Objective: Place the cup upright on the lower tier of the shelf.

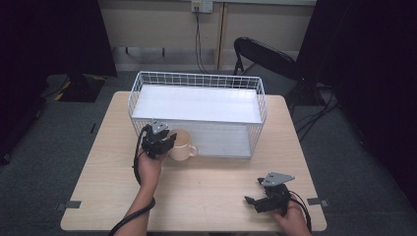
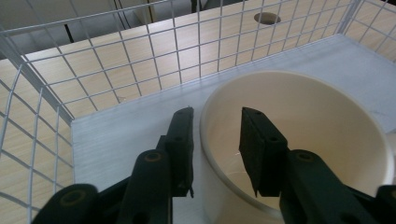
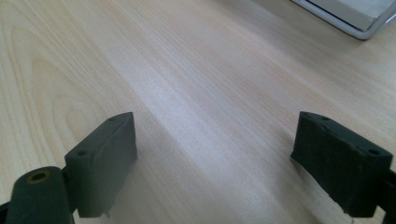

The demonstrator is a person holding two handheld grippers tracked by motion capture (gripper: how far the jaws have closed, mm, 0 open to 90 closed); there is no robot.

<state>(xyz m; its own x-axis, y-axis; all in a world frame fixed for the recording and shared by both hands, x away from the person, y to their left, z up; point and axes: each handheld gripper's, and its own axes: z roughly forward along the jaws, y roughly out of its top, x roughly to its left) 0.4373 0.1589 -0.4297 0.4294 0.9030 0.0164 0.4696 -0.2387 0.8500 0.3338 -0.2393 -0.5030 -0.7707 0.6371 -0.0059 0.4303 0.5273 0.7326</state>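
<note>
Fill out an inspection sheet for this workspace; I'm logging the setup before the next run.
Surface: pale wooden table, bare around the hands.
Job's things: cream mug upright on the white floor of the wire basket.
Clutter: nothing seen.
Grippers: left claw open, straddling the mug's rim, one jaw inside and one outside; right claw open wide over bare wood.
Cables: black cable trails from the left gripper along the forearm; wall lead hangs behind the table.
Surroundings: black chair, grey carpet.
</note>
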